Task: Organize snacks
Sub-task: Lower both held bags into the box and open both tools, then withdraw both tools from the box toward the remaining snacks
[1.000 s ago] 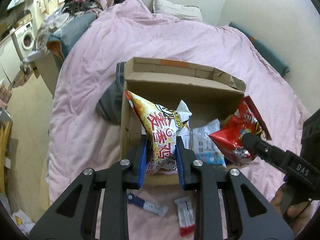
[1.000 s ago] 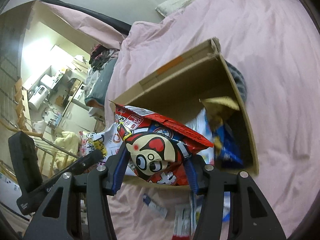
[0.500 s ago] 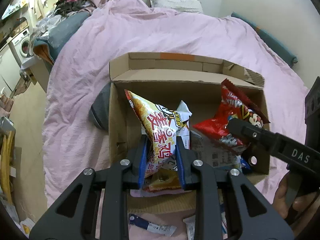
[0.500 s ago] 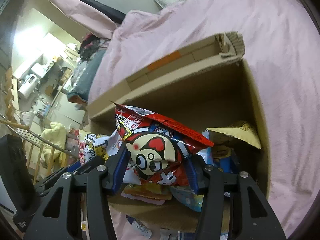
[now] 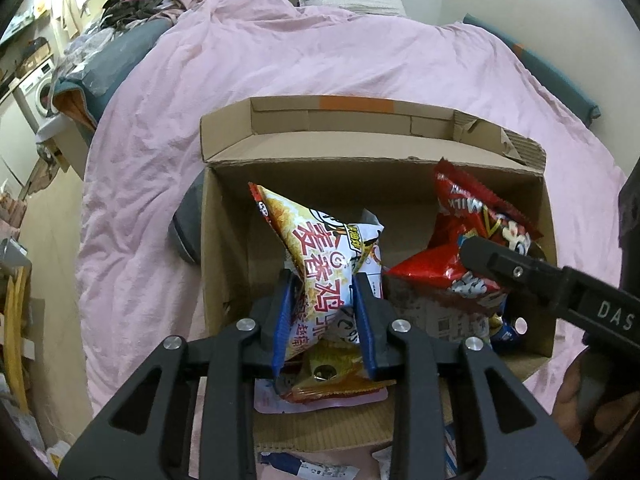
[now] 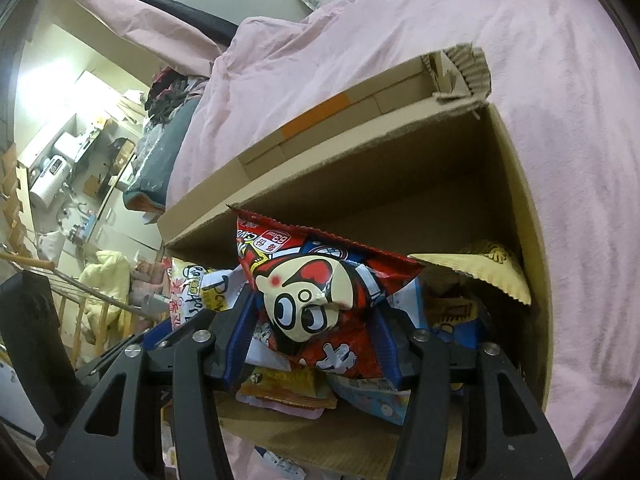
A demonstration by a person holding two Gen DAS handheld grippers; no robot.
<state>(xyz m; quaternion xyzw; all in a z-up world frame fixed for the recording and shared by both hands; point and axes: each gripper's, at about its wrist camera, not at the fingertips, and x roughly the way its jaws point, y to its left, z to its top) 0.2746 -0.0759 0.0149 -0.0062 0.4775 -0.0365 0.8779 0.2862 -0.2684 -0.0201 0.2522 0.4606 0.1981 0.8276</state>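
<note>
Cardboard box (image 5: 224, 240) on bed: left claw (image 5: 323, 312) grasping yellow chip bag (image 5: 320, 252); right claw (image 6: 316, 344) grasping red snack bag (image 6: 316, 300), both grips just easing wider.

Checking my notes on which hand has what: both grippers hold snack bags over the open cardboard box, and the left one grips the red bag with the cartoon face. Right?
Not quite. The left gripper grips the yellow-and-white snack bag, as the left wrist view shows; the red cartoon-face bag sits in the right gripper. Both are over the open cardboard box.

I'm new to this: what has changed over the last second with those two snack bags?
Both bags were carried over the cardboard box and lowered inside. The yellow bag and red bag remain between each gripper's fingers, which have just been opening slightly. The box stayed put.
</note>
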